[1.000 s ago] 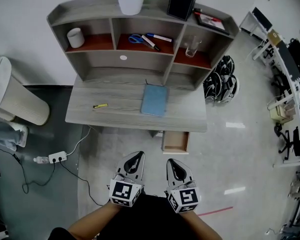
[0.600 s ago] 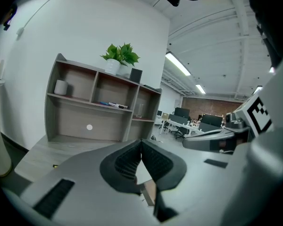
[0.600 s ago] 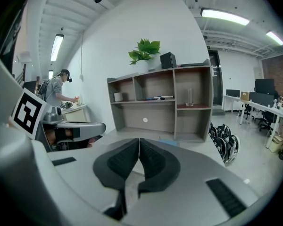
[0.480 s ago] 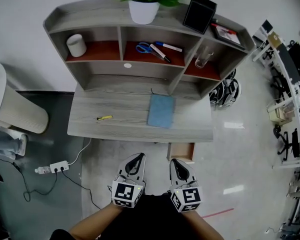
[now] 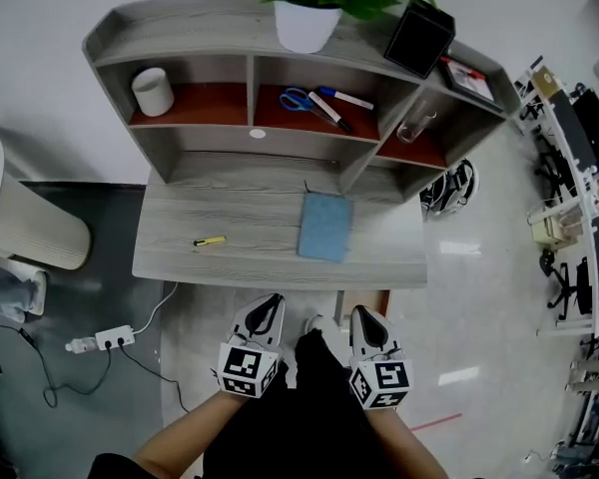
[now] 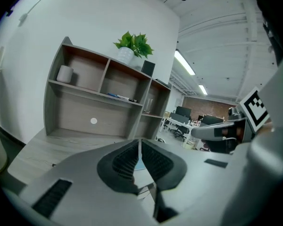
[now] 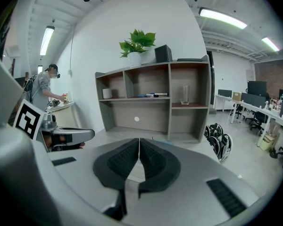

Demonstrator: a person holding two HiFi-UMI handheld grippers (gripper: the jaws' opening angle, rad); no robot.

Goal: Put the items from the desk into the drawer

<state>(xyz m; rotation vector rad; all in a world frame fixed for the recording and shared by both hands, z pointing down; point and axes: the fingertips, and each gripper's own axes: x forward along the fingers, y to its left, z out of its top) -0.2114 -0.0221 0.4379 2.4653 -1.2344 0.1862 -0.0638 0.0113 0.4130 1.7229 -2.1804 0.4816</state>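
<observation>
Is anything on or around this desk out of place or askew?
Nothing is spilled or damaged. The blue notebook and a small yellow item lie loose on the desk, and the drawer below its front edge stands partly open.
</observation>
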